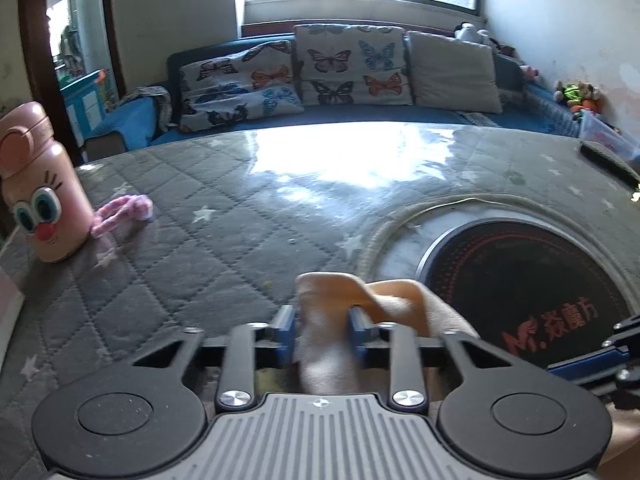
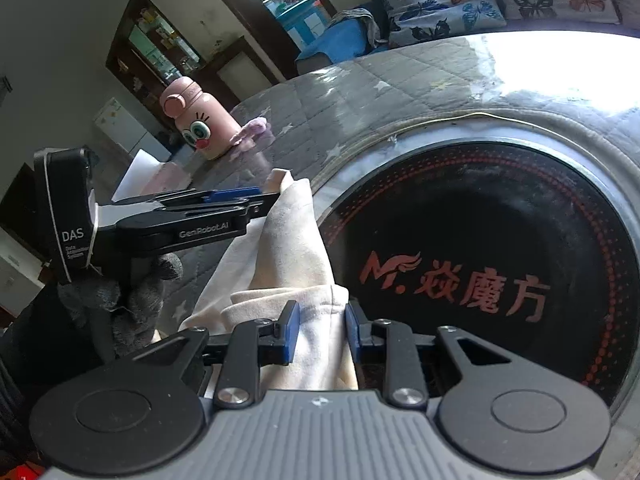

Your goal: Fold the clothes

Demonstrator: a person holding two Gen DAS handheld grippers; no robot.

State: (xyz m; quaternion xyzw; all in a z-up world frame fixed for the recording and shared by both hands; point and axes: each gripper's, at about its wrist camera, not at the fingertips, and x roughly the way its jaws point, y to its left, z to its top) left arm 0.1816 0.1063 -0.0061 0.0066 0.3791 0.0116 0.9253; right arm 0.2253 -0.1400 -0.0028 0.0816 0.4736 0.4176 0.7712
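Observation:
A cream-coloured garment (image 2: 280, 248) hangs stretched between my two grippers above the quilted grey table cover (image 1: 192, 240). My left gripper (image 1: 324, 328) is shut on one edge of the garment (image 1: 360, 300), which bunches up between its blue pads. In the right wrist view the left gripper (image 2: 260, 200) shows side-on at the left, clamping the far corner. My right gripper (image 2: 320, 332) is shut on a white ribbed hem of the same garment. The lower part of the garment is hidden behind the gripper bodies.
A round black induction hob (image 2: 500, 248) with red lettering is set into the table at right. A pink cartoon bottle (image 1: 40, 188) and a pink hair tie (image 1: 124, 210) stand at the left. A blue sofa with butterfly cushions (image 1: 348, 64) lies behind.

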